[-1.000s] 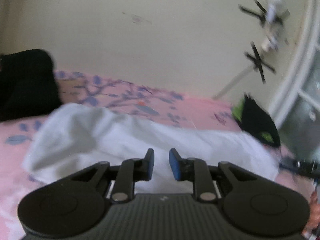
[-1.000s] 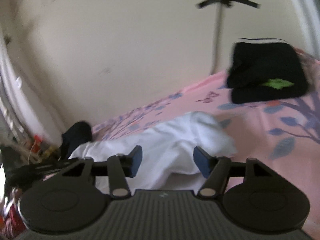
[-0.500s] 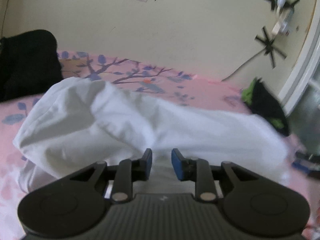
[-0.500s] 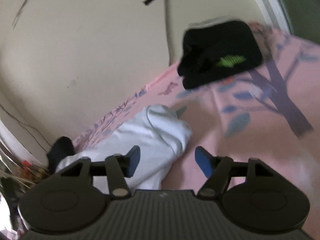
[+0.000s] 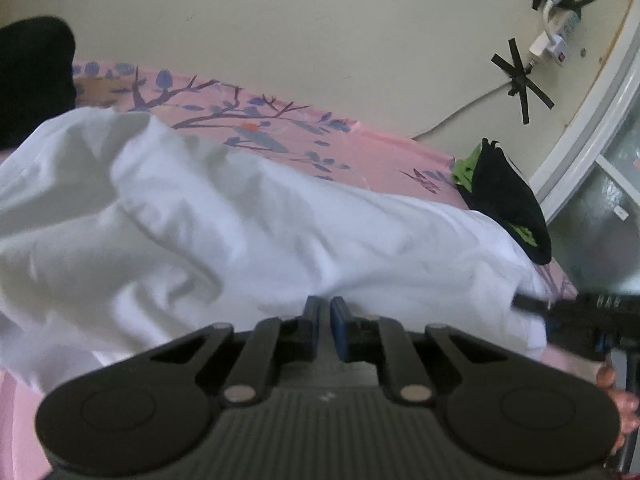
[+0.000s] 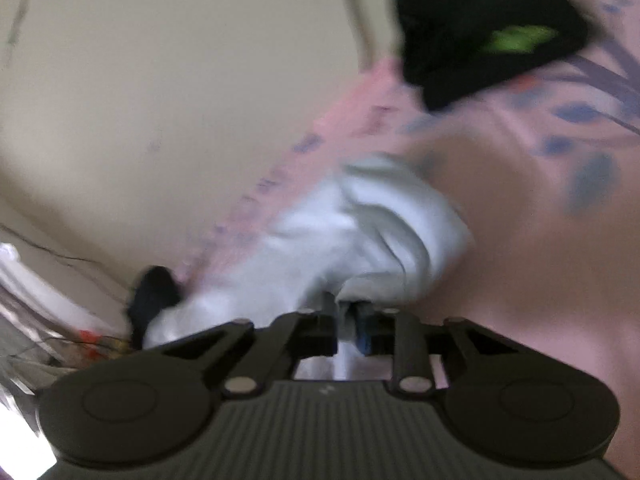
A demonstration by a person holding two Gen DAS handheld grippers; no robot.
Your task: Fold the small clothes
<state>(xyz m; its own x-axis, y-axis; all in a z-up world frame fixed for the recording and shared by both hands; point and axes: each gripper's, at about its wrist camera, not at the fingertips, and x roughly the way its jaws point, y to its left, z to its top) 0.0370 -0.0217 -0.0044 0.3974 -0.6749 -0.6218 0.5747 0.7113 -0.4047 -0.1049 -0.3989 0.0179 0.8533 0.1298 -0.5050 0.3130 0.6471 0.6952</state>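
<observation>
White garment gripped at both ends, the fold itself not yet made.

The white garment [image 5: 248,232] lies rumpled across the pink floral bedsheet [image 5: 372,156], bunched in soft ridges with no clean crease anywhere, so I'd say the folding is only at its start. The left gripper [image 5: 325,322] has its blue-padded tongs nearly together at the near hem, apparently nipping cloth, though the pinch itself is hidden. The right gripper [image 6: 347,322] is clamped on a bunched end of the garment [image 6: 360,232], white fabric showing between its tongs; that view is blurred. Left to do, as I judge it: spread the cloth flat, bring one end over, then square it. A black garment with green print [image 5: 508,208] sits near the wall corner, another dark bundle [image 5: 32,80] off to the far side.
</observation>
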